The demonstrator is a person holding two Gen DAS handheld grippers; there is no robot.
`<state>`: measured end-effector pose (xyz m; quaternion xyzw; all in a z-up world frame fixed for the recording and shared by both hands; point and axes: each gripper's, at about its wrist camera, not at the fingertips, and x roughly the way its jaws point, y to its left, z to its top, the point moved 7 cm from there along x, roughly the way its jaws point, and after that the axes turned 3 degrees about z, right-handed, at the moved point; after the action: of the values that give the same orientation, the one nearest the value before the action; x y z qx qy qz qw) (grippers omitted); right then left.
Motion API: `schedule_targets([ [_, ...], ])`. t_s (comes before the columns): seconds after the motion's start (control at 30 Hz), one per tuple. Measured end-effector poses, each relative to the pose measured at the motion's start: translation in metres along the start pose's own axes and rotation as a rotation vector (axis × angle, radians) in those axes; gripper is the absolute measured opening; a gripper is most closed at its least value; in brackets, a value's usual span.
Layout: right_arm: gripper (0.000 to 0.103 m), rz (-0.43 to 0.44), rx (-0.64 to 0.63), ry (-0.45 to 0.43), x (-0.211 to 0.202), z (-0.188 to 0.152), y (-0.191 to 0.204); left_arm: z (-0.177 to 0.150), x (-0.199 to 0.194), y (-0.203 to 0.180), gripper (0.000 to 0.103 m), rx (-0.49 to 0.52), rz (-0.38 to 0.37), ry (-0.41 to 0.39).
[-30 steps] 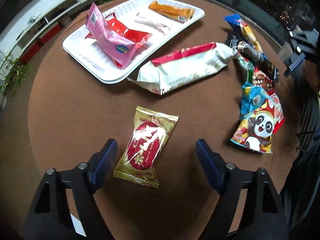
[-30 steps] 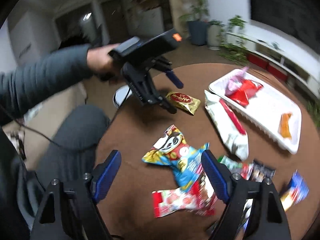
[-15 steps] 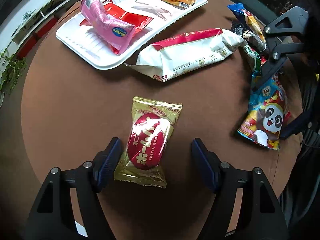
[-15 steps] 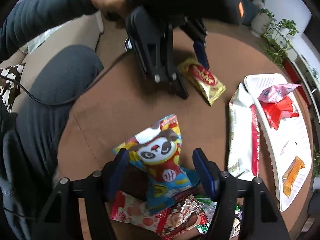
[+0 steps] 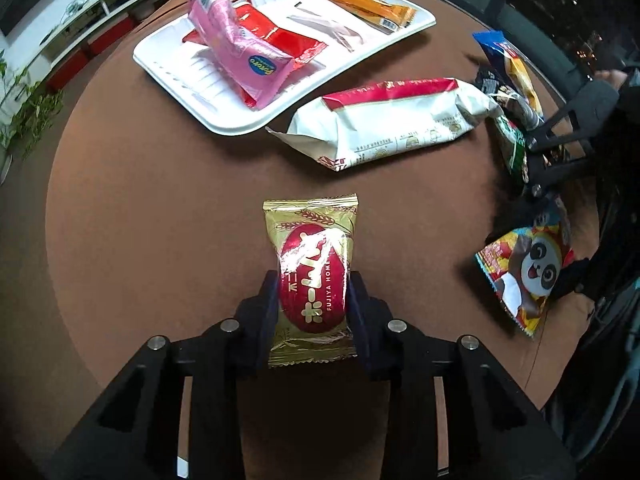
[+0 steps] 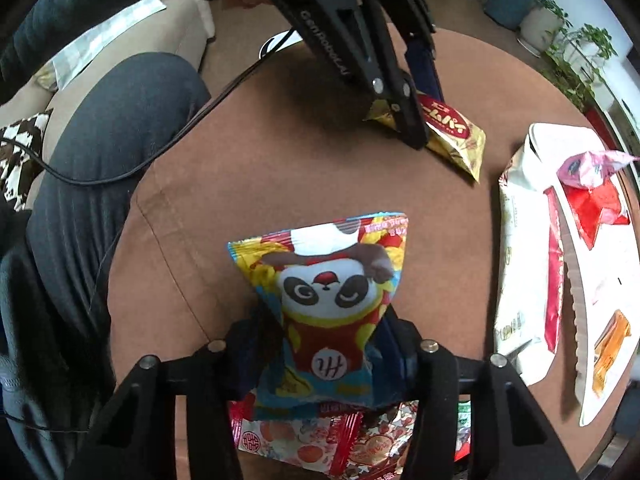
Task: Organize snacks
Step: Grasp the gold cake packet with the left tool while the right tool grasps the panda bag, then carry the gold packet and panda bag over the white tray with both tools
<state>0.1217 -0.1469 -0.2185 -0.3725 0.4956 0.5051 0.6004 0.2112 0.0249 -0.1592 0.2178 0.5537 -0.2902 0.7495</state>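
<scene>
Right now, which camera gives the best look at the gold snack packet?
The left wrist view: the gold snack packet lies centred and face-up, its red label readable, between the closing pads of the left claw. In the right wrist view it sits far off, small, partly hidden behind that claw.

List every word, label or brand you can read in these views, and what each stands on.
"FUJIYA HOME": gold snack pack, beside large Japanese characters, white on a red oval.
"GenRobot.AI": body of the left gripper, seen from the right wrist.
Blue oval logo on the pink packet: blurred, unreadable.
Print on the white bag and panda packet: too small or blurred.
</scene>
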Motion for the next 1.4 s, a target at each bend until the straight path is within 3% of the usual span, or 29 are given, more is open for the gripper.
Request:
schedule_targets([
  [0.13,0.052,-0.002,0.018,-0.005,0.000,0.003,-0.003,0.000,-0.001,-0.005,0.031,0.004,0.039,0.015],
  [0.3,0.040,0.003,0.069,-0.037,0.001,0.008,-0.005,-0.001,-0.002,-0.007,0.029,-0.032,0.048,-0.004],
  [0.63,0.036,0.051,0.178,-0.151,-0.013,-0.010,-0.004,-0.014,-0.014,-0.015,0.029,-0.106,-0.010,-0.063],
  [1.03,0.036,0.132,0.414,-0.387,-0.060,-0.039,-0.036,-0.009,-0.066,-0.040,0.029,-0.233,-0.166,-0.252],
  [1.27,0.036,0.158,0.639,-0.549,-0.088,-0.071,-0.091,0.027,-0.092,-0.030,0.029,-0.333,-0.236,-0.367],
  [1.4,0.036,0.115,0.764,-0.619,-0.107,-0.101,-0.127,0.054,-0.101,-0.022,0.029,-0.391,-0.254,-0.425],
])
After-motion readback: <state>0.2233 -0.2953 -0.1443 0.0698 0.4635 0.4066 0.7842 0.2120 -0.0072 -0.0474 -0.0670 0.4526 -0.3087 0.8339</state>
